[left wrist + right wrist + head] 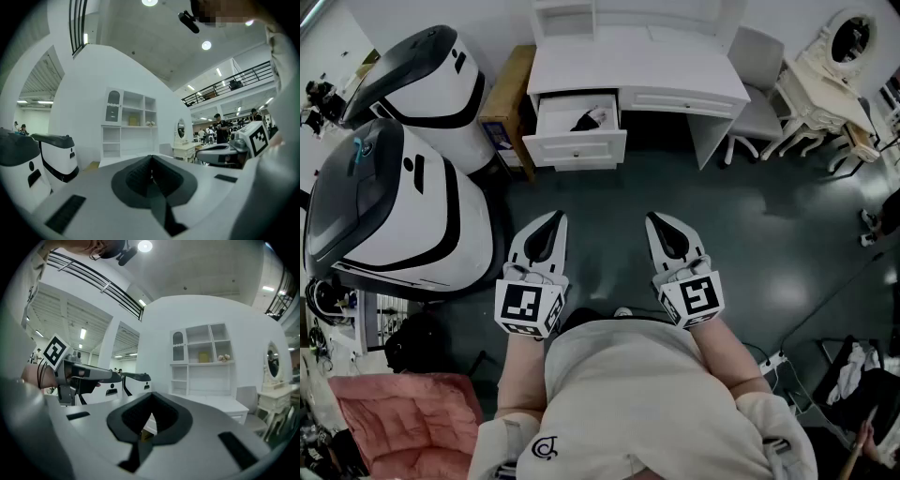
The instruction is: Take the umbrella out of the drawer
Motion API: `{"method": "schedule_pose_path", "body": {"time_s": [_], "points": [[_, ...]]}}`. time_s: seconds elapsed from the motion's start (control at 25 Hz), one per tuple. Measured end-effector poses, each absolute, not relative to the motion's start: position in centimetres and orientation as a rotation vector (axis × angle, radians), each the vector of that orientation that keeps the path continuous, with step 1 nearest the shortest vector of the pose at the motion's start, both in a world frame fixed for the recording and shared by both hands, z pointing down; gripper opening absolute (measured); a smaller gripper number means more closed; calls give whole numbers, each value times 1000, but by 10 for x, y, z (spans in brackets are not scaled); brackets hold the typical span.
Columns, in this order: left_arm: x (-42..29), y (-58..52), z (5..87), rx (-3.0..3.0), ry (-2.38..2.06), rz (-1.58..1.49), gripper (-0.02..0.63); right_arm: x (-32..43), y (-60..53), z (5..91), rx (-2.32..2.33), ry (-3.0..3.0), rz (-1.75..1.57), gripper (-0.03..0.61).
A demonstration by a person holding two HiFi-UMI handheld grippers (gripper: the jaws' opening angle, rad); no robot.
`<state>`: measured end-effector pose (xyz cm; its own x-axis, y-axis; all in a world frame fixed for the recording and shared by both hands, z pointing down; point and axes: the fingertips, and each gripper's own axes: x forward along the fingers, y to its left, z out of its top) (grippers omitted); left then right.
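Umbrella point(591, 118): dark, lying inside the open drawer point(575, 148), toward its right side.
Drawer: pulled out at the left end of the white desk point(637, 66).
Left gripper point(556, 217): jaws closed together, nothing held, pointing level, well apart from the desk.
Right gripper point(653, 217): jaws closed tip to tip, nothing held, level beside the left one.
Chair point(759, 84): at the desk's right end.

no legible text, no readable labels or numbers
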<state>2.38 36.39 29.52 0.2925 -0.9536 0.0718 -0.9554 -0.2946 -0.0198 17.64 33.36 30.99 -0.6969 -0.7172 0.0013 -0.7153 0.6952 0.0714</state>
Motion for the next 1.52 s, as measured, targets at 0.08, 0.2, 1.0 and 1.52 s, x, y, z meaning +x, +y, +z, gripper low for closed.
{"method": "schedule_pose_path", "body": {"time_s": [0.08,0.2,1.0,1.52], "points": [[25,362,297,2500,-1848,111,12,178,331,313,1217,-2865,-90,5],[30,358,299,2499,-1847,116,12,182,326,313,1214,-2862,-99,5],[31,311,326,2386,-1837,143,12,189,277,344,1182,-2838,29,6],[-29,160,346,2382,-1787,162,12,135,138,358,1223,-2750,52,6]]}}
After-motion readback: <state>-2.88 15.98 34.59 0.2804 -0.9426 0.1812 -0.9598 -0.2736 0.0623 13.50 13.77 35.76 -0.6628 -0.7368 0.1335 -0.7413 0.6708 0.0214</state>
